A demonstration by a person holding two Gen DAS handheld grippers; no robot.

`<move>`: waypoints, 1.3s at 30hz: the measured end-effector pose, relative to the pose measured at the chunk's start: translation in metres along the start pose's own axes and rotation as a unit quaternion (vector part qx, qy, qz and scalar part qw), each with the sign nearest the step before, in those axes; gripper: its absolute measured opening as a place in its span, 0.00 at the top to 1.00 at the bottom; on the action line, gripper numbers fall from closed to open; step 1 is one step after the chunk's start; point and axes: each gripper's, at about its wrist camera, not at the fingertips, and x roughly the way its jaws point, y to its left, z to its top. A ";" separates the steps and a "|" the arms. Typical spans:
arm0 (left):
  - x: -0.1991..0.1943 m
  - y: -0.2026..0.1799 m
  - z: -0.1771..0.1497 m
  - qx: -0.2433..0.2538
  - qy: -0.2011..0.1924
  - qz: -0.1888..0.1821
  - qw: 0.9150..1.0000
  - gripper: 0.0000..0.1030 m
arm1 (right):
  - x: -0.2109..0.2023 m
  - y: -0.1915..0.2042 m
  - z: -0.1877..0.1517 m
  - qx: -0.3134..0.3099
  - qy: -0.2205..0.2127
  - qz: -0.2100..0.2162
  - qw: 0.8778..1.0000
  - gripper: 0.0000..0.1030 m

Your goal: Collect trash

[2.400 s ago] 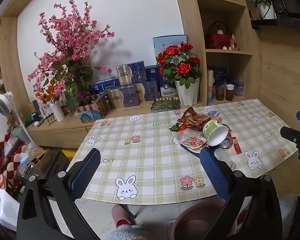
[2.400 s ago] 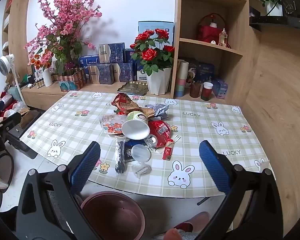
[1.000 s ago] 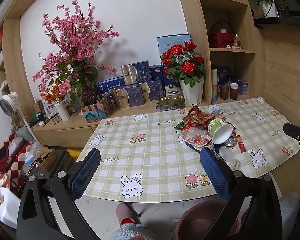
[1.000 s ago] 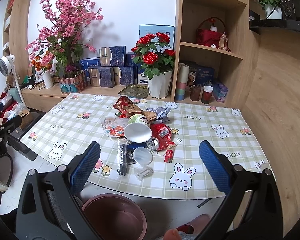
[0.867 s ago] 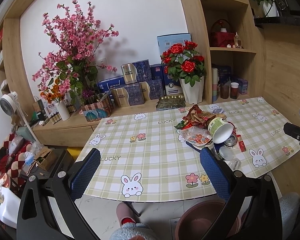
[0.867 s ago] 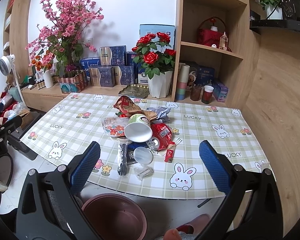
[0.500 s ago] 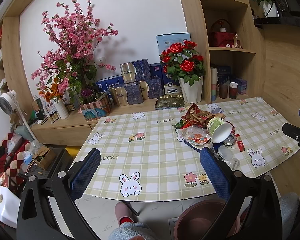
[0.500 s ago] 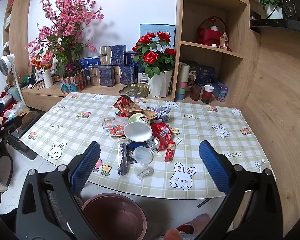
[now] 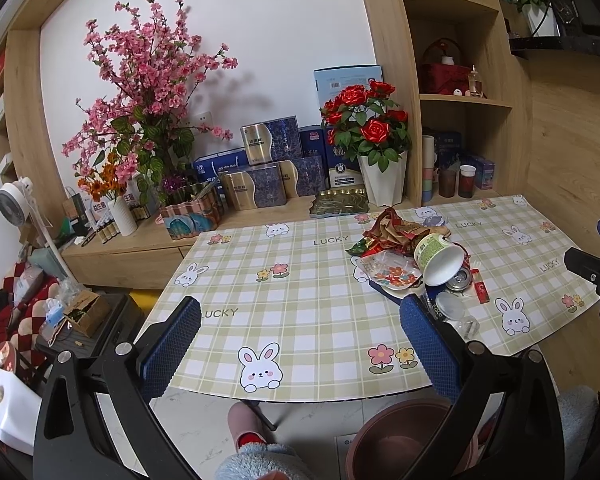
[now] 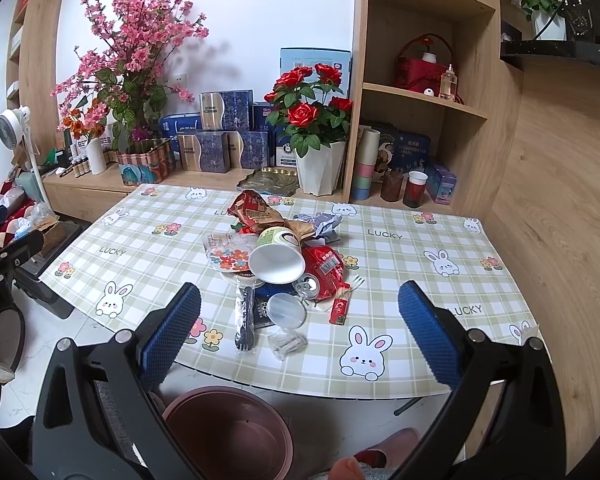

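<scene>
Two grippers sit in front of me, both held short of the table (image 10: pixel 420 280) with its checked rabbit cloth. I see the left gripper (image 9: pixel 300 344) with its jaws spread wide and nothing between them, looking over bare cloth to the left of the trash heap. My right gripper (image 10: pixel 298 330) also has its jaws spread and empty, and it faces the heap head on.

I take the white paper cup (image 10: pixel 277 257) as my landmark: it lies on its side in the middle of the heap, mouth turned toward me. Behind it lie crumpled red and brown wrappers (image 10: pixel 256 210). Touching its left side is a clear packet with a flower print (image 10: pixel 228 255). To its right lies a red packet (image 10: pixel 324 266), with a drink can (image 10: pixel 307 283) just below the cup's rim. Nearer to me than the cup are a black plastic fork (image 10: pixel 246 320), a clear round lid (image 10: pixel 286 310), a red lighter (image 10: pixel 339 311) and a crumpled clear wrapper (image 10: pixel 286 342).

Below the table edge, nearer still than the cup, a brown bin (image 10: pixel 228 436) stands open on the floor.
</scene>
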 end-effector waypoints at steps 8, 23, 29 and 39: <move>0.007 0.002 -0.005 -0.011 0.008 -0.015 1.000 0.05 | 0.004 0.001 -0.004 -0.003 -0.001 0.013 1.000 0.05; 0.058 -0.013 -0.016 -0.017 0.068 -0.049 0.996 0.05 | 0.042 -0.014 -0.013 0.018 0.005 0.020 1.000 0.05; 0.110 -0.036 -0.032 -0.024 0.105 -0.105 0.989 0.07 | 0.078 -0.024 -0.023 -0.009 0.041 -0.044 0.998 0.05; 0.202 -0.113 -0.056 -0.024 0.179 -0.239 0.954 0.51 | 0.139 -0.071 -0.034 0.063 0.073 0.000 0.995 0.06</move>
